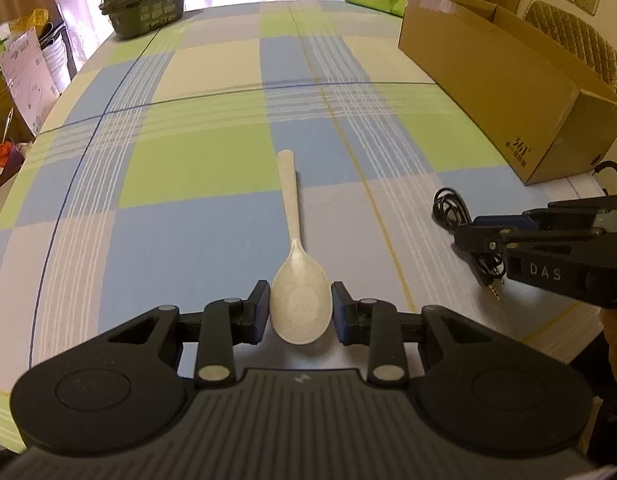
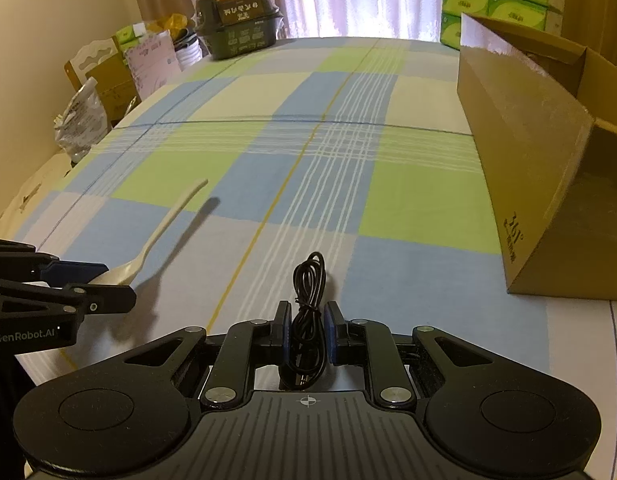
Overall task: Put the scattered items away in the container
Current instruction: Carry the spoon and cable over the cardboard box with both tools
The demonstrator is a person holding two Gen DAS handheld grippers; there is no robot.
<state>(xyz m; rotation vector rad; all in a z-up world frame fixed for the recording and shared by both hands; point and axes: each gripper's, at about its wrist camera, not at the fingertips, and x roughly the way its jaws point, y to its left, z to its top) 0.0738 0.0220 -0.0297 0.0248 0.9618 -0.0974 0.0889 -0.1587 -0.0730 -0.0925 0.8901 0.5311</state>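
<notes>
A plaid cloth in blue, green and cream covered the tabletop (image 1: 212, 168), with curtains at the frame's top. The left gripper (image 1: 300, 312) held the speckled spoon (image 1: 296, 272) by its bowl between its fingers; the right gripper (image 2: 306, 334) pinched the coiled black cable (image 2: 308, 304). The open cardboard box (image 2: 540, 168) stood at right.

Both wrist fisheyes look forward, low over the checked blue-green tablecloth (image 1: 212, 168), sharing the brown cardboard box (image 2: 520, 152).

Checked cloth, matt and woven-looking, covers the surface (image 1: 196, 168). On it lie a speckled, smooth matt plastic spoon (image 1: 300, 308), a glossy black rubbery cable (image 2: 308, 300) and, beyond the cable, a matt brown cardboard box (image 2: 520, 168).
</notes>
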